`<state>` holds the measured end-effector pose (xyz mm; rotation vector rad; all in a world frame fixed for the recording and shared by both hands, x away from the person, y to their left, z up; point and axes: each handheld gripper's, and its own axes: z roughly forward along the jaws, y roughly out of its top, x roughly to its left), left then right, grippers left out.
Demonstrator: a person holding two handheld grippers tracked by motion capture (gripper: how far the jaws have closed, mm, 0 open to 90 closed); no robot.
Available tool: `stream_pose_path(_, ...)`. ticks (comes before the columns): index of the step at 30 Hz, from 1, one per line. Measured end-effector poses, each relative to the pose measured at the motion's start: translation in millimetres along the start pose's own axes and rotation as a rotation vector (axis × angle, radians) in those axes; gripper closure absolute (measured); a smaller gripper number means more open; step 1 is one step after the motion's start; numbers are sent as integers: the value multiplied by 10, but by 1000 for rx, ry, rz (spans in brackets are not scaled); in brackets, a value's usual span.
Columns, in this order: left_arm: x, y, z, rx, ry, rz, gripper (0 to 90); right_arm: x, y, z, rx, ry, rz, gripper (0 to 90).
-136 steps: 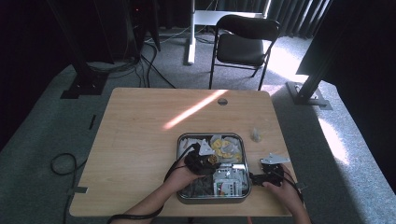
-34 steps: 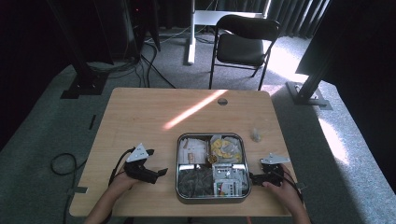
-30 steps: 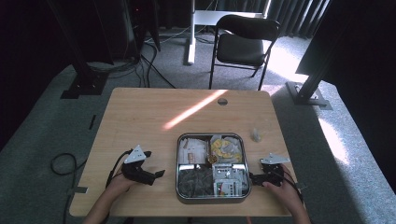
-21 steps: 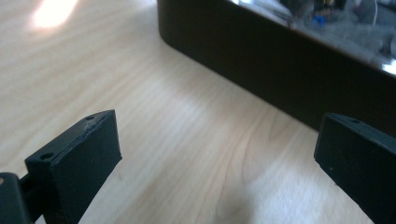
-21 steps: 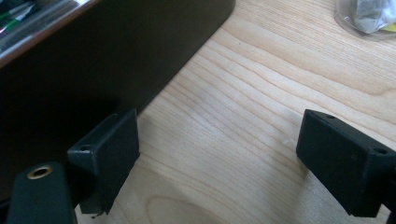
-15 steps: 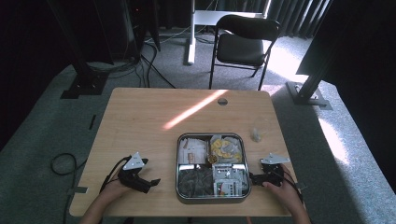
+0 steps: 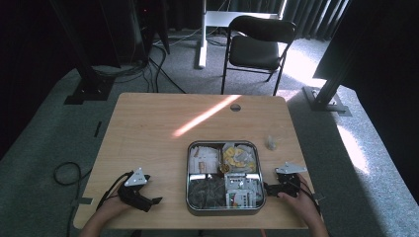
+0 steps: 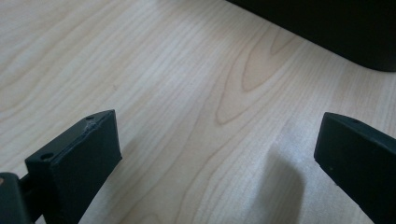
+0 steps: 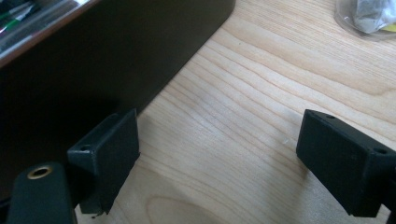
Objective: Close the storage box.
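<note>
A square metal tray (image 7: 188, 173) with four compartments of small packets sits near the table's front edge. My left gripper (image 7: 154, 201) rests on the wood left of the tray, open, with bare tabletop between its jaws (image 8: 210, 154). My right gripper (image 7: 267, 188) lies just right of the tray, open and empty, its jaws pointing at the tray's dark side wall (image 9: 116, 60).
A small clear bag (image 7: 271, 142) lies on the table beyond my right gripper, and its edge shows in the right gripper view (image 9: 369, 18). A black folding chair (image 7: 257, 47) stands behind the wooden table (image 7: 158, 123). A cable hole (image 7: 235, 107) is at the far edge.
My left gripper has left the tray, moved left and back toward the front edge, and now rests on the wood. The right gripper has stayed put.
</note>
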<state>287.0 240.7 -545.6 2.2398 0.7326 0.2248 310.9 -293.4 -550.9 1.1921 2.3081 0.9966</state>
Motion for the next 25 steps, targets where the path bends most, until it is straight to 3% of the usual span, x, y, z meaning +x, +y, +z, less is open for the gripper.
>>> stream_pose_path(2,-16,2,10,15,-1,4,6,0,0,0,0,0,0,126)
stream_pose_path(7,-85,13,39,49,54,58,7,-2,0,0,0,0,-2,126)
stream_pose_path(25,-91,24,52,47,63,47,7,0,0,1,-1,0,1,125)
